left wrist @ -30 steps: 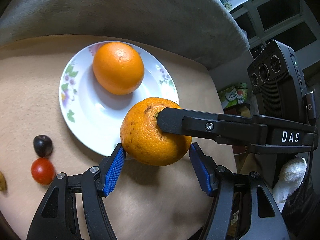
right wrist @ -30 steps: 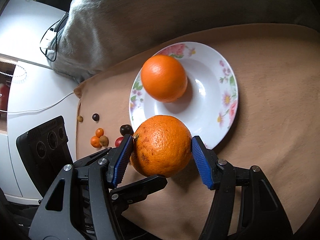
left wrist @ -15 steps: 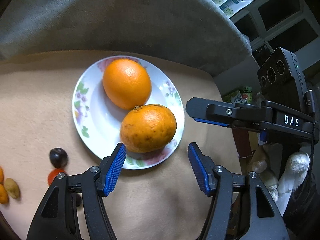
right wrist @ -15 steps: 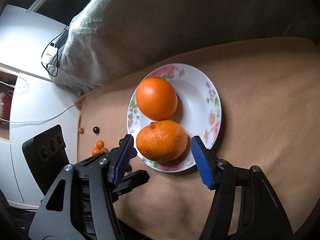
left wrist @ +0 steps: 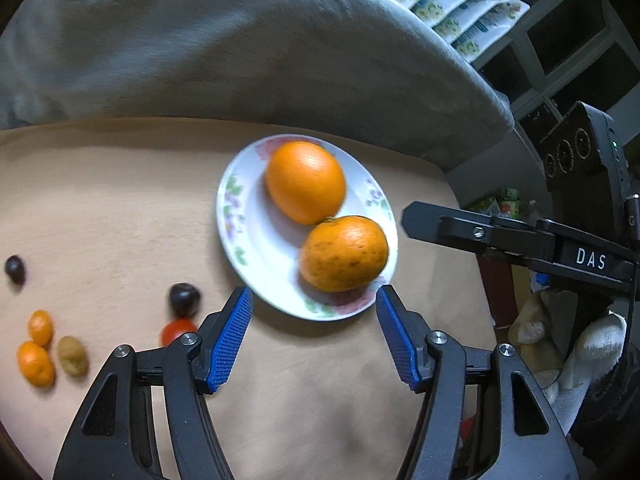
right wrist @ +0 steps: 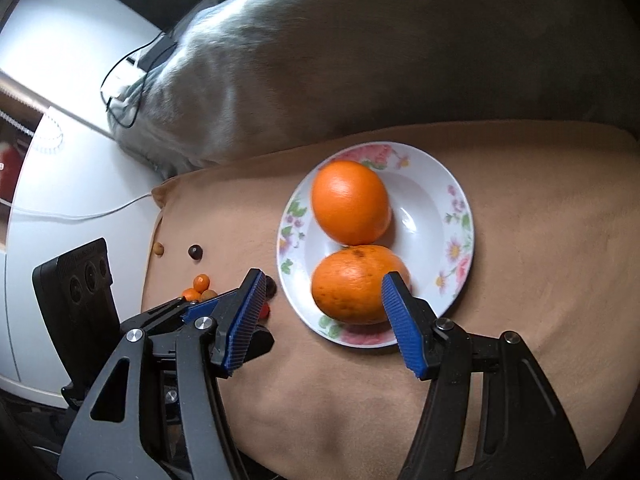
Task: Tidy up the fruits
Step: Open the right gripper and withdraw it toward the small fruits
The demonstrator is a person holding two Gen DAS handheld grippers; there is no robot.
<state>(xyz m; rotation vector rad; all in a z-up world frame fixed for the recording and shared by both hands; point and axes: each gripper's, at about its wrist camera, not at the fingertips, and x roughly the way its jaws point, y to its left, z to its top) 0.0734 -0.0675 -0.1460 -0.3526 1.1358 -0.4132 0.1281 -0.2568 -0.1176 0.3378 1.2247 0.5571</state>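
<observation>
Gaping empty above the plate [left wrist: 240, 236]: left tool [left wrist: 314, 334], right tool [right wrist: 322, 318], both released, touching nothing

Grey cushion [left wrist: 248, 52] behind tan blanket [left wrist: 100, 208], white cabinet [right wrist: 60, 184], dark window panes [left wrist: 568, 36]

Two oranges [left wrist: 305, 182] [left wrist: 344, 254] are sitting on one floral plate [left wrist: 240, 236]. On the tan cloth [left wrist: 100, 208], two dark cherries [left wrist: 184, 299] [left wrist: 15, 269], two small orange kumquats [left wrist: 40, 327] [left wrist: 35, 363], one red cherry tomato [left wrist: 178, 330] and one brownish-green small fruit [left wrist: 72, 355] are lying.
</observation>
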